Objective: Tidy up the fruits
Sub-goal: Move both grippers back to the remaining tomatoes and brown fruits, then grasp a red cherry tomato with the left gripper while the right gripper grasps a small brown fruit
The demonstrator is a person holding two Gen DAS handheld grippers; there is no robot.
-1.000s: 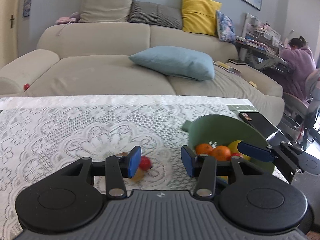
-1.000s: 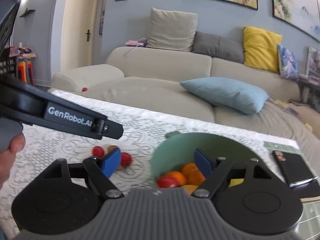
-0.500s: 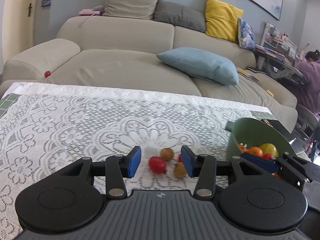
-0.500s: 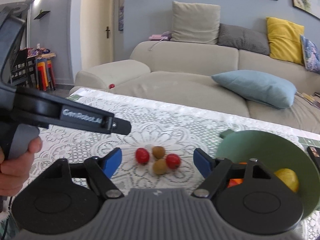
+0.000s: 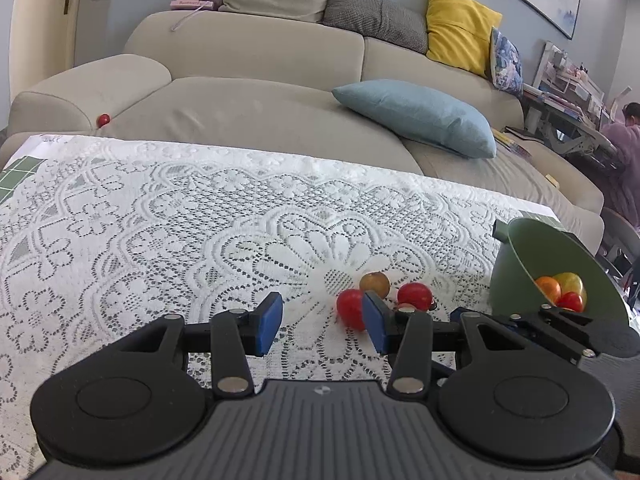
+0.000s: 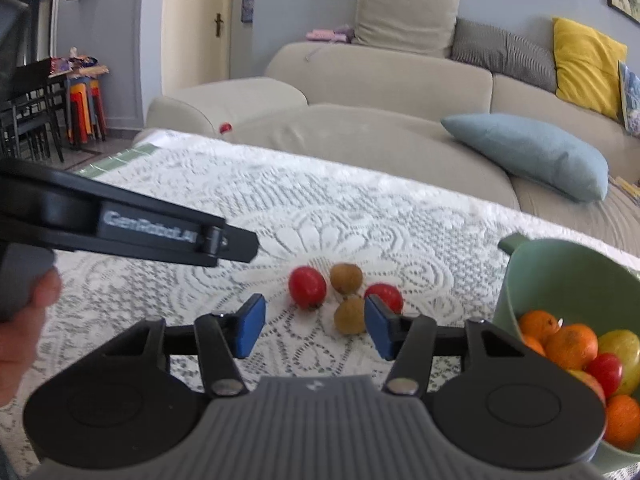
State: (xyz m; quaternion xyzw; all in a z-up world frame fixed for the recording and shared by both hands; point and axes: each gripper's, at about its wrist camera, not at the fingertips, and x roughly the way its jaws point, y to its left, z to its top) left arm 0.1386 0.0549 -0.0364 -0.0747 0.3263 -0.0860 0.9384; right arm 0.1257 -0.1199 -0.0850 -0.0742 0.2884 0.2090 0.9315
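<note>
On the white lace tablecloth (image 5: 160, 240) lie two red fruits (image 6: 307, 287) (image 6: 385, 295) and two brown ones (image 6: 346, 277) (image 6: 349, 316) in a small cluster. A green bowl (image 6: 560, 276) to their right holds oranges (image 6: 572, 344), a yellow fruit and red ones. My left gripper (image 5: 320, 322) is open, its right pad just in front of a red fruit (image 5: 350, 312), nothing between the pads. My right gripper (image 6: 314, 326) has its jaws closing; they stand apart near the cluster, pressing on nothing. The left gripper's body crosses the right wrist view at the left.
A beige sofa (image 5: 260, 80) with blue (image 5: 420, 116), yellow and grey cushions stands behind the table. A small red ball (image 5: 104, 119) rests on its seat. A person sits at a desk at the far right (image 5: 624, 148). A hand (image 6: 24, 320) holds the left gripper.
Both grippers swung left, away from the bowl toward the loose fruits, and dropped lower. The right gripper's jaws narrowed; the left's kept their width.
</note>
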